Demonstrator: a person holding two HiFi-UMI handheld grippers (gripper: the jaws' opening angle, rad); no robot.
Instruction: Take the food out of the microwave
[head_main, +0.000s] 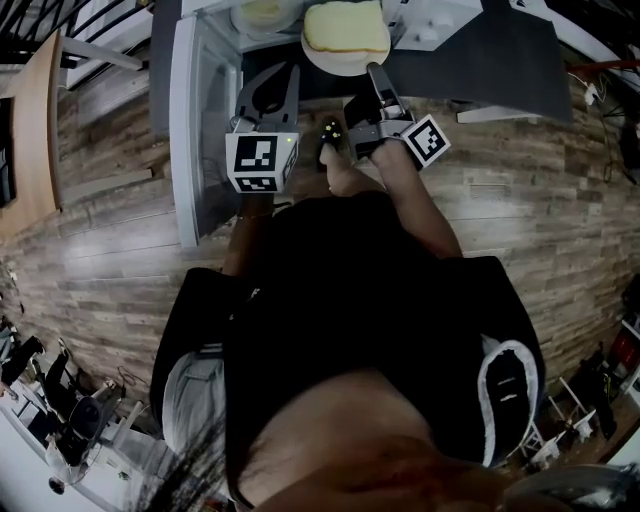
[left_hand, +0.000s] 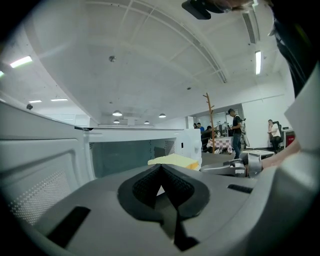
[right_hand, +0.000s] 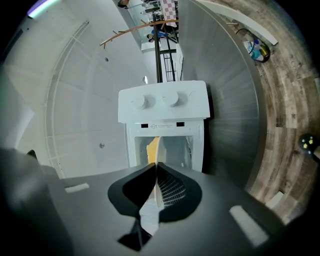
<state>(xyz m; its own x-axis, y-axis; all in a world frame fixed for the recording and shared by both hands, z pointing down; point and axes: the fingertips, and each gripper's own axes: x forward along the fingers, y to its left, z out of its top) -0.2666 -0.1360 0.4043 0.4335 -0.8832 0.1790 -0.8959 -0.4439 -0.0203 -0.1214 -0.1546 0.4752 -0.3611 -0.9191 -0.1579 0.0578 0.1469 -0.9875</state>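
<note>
Right claw (head_main: 374, 72) clamps the plate (head_main: 330, 58) rim, clear of the food (head_main: 345, 28), at the microwave (right_hand: 162, 102) mouth. Left claw (head_main: 268, 88) closed, empty, beside the open door (head_main: 185, 130).

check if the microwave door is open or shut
Open. The door stands swung out from the microwave, leaving its inside in plain sight.

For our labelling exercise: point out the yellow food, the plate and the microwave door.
yellow food (head_main: 345, 27), head view, top surface.
plate (head_main: 335, 63), head view, bare white rim.
microwave door (head_main: 200, 130), head view, its middle.
</note>
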